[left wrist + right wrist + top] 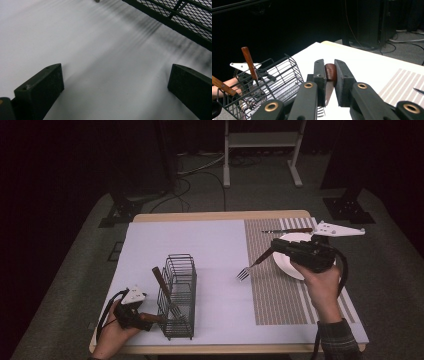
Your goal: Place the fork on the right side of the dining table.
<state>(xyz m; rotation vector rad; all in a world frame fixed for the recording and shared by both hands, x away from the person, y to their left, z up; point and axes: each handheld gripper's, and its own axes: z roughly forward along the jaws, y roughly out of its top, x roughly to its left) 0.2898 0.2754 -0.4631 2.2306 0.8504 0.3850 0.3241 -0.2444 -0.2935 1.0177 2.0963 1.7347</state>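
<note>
Fork (252,265) clamped in right claw (274,249) above mat | left claw (146,316) spread wide beside wire basket (178,296)

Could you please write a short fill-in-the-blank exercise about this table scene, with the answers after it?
1. The right gripper holds a ____ by its brown handle, its jaws shut on it.
2. The left gripper has its jaws ____, with nothing between them.
3. The black wire basket already holds utensils with ____ handles.
4. The white plate lies on the ____ placemat.

Missing words: fork; open; wooden; striped
</note>
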